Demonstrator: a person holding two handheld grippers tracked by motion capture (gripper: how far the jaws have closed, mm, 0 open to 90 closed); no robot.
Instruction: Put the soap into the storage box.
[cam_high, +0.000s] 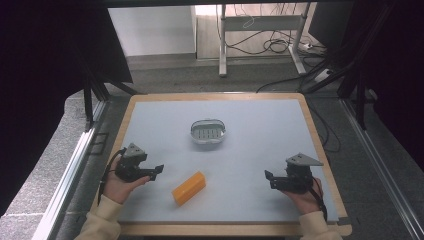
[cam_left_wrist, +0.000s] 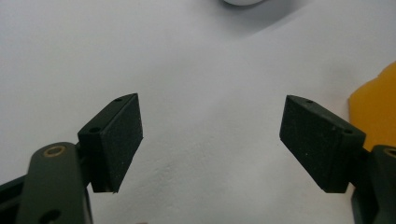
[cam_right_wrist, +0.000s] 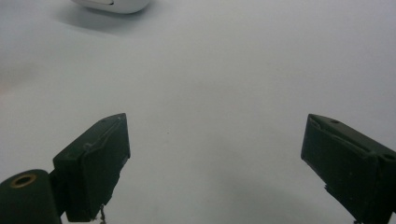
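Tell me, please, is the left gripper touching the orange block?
Apart: the high view shows bare mat between the left gripper and the orange block.

orange block (cam_high: 189, 188): no lettering legible
soap dish (cam_high: 207, 131): no brand or mark legible
grey mat (cam_high: 260, 150): plain, no signs
overall: nothing readable

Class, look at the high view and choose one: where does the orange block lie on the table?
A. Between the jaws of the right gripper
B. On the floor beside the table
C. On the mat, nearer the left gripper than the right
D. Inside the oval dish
C: the orange block lies flat on the mat, apart from the oval dish, closer to the left gripper than to the right gripper, and held by neither.
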